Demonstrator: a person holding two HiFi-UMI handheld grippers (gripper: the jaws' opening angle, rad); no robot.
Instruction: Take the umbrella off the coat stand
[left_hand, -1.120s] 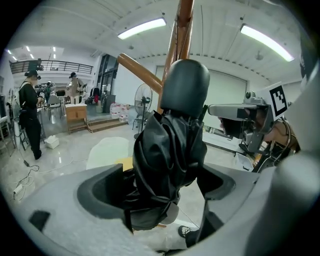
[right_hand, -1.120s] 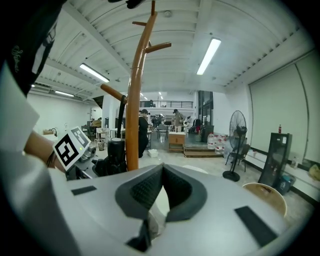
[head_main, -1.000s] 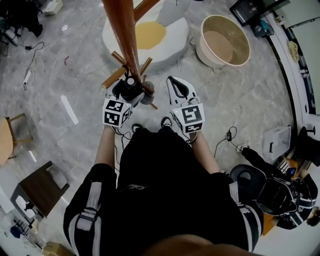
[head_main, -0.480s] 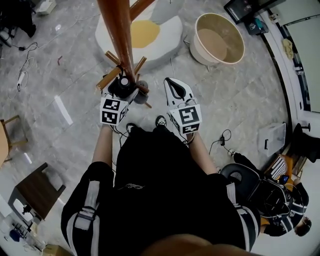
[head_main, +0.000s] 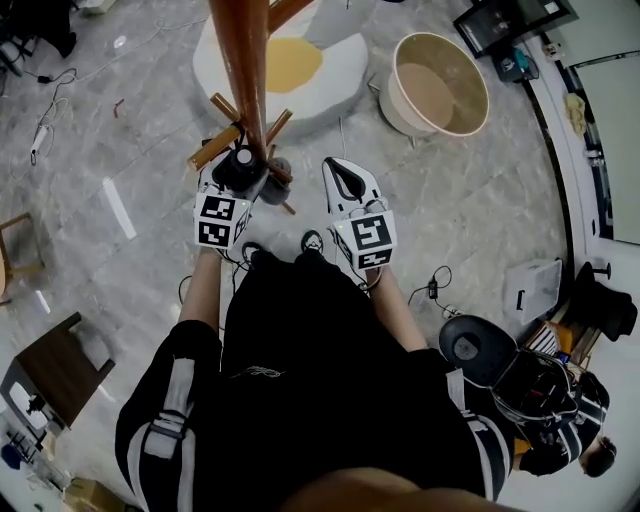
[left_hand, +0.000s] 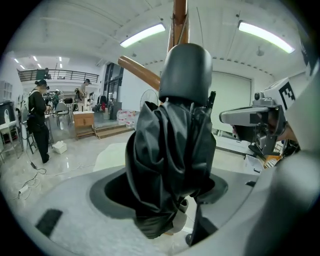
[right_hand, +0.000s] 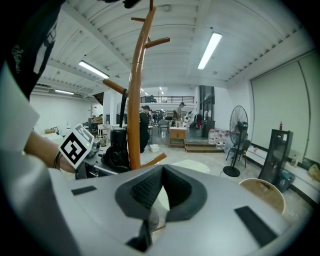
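- Little has shifted across the head view: both grippers sit where they did, close to the coat stand (head_main: 240, 60). The left gripper (head_main: 240, 178) has just been closing its jaws.
- Its jaws now stand partly closed around the umbrella (left_hand: 170, 150). The black folded fabric fills the gap and looks pressed between the pads.
- That umbrella hangs upright just beside the brown pole, with its rounded handle (left_hand: 185, 75) on top and a slanted peg (head_main: 215, 148) close by. I cannot tell what loop or strap holds it there.
- The right gripper (right_hand: 161, 175) is off to the side, apart from the stand. Its pads are together with nothing between them.
- Judged progress: the grasp is being made, and the lift off the stand is not yet done.
- Slipping is one risk. The pads hold loose, slick folds rather than the stiff shaft, so the bundle could slide out once it takes weight.
- Snagging is another risk. If the hidden loop stays over a peg during a sideways pull, it could drag the pole and rock the whole stand.
- Lifting upward first looks safer, and the free gripper is near enough to steady the pole.
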